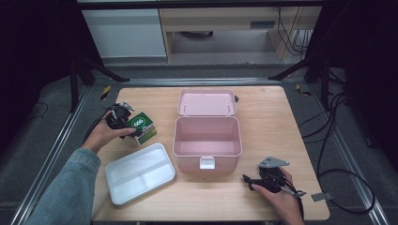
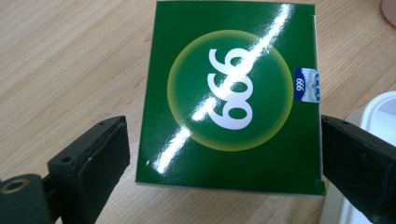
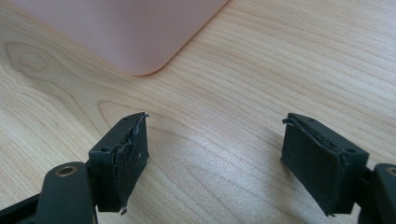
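The person is wearing a grey-blue sleeve (image 1: 63, 187) on the left arm; both grippers are showing black padded fingers (image 3: 122, 158) with brass screw holes.

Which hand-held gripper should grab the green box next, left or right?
Left. Its hand-held gripper already straddles the green box, jaws open on either side. The right hand-held gripper sits open over bare table near the pink case, farther off.

Box top face: the green box (image 2: 229, 98) carried large white numerals "999" inside a yellow-green circle, seen inverted in the left gripper view.
Box right edge: a small blue tab (image 2: 307, 84) carried "999" in white.
High view: the numerals on the box (image 1: 142, 126) were too small to confirm.
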The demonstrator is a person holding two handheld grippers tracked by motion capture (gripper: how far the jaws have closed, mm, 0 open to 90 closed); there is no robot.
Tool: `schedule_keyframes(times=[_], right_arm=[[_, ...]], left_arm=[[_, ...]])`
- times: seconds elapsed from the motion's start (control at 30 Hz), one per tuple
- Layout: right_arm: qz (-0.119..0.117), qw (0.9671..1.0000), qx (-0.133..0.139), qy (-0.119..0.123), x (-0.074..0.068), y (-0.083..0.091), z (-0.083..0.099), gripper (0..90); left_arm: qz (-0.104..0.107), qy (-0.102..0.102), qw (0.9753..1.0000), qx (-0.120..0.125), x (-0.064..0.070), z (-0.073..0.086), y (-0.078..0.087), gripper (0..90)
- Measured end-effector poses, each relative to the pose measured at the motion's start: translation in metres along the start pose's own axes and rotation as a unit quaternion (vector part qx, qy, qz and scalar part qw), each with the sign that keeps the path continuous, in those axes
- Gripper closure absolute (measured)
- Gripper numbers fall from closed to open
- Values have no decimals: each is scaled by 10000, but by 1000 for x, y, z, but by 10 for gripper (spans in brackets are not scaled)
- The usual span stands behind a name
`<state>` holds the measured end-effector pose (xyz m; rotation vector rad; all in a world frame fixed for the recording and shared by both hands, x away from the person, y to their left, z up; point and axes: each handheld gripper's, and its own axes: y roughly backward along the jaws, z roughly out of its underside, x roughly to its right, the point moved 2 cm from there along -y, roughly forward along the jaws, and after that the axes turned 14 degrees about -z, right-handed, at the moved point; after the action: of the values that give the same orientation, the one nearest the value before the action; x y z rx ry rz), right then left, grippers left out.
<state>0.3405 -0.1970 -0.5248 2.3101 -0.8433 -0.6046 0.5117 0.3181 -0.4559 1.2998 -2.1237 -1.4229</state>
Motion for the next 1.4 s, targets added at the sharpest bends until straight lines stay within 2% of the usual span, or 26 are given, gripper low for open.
schedule_keyframes(times=[0.3, 0.4, 0.43, 0.53, 0.67, 0.7, 0.73, 0.87, 0.93, 1.0, 1.07, 1.27, 1.4], right_arm=[[14, 10000, 20, -8, 0, 1, 1, 232], [13, 10000, 25, -18, 1, 1, 1, 232], [11, 10000, 32, -25, 1, 1, 1, 234], [12, 10000, 37, -29, 1, 2, 1, 235], [21, 10000, 54, -38, 1, 2, 1, 236], [22, 10000, 60, -37, 1, 2, 1, 237], [20, 10000, 55, -35, 1, 2, 1, 237], [8, 10000, 66, -21, 0, 2, 0, 238], [10, 10000, 76, -7, 1, 2, 0, 240], [13, 10000, 87, -5, 1, 2, 0, 241], [20, 10000, 92, 3, 1, 3, -1, 243], [36, 9999, 114, 2, 1, 4, -2, 245], [57, 9999, 113, 48, 1, 4, -3, 245]], left_arm=[[104, -18, 9999, -49, 2, -2, -11, 68], [126, -28, 9999, -42, 3, -3, -12, 93], [103, -69, 9999, -83, 4, -3, -13, 128], [84, -76, 9999, -106, 5, -4, -13, 145], [146, 20, 9998, -143, 5, -5, -11, 160], [147, -26, 9998, -136, 6, -5, -11, 163], [147, 89, 9995, -253, 8, -4, -8, 165], [133, 3, 9998, -150, 9, -7, -5, 168], [87, -173, 9998, -52, 9, -12, 4, 168], [74, -193, 9998, 5, 9, -15, 7, 168], [42, -264, 9996, 132, 8, -21, 18, 168], [-30, -396, 9989, 262, 9, -28, 36, 169], [-26, -450, 9982, 385, 13, -35, 55, 168]])
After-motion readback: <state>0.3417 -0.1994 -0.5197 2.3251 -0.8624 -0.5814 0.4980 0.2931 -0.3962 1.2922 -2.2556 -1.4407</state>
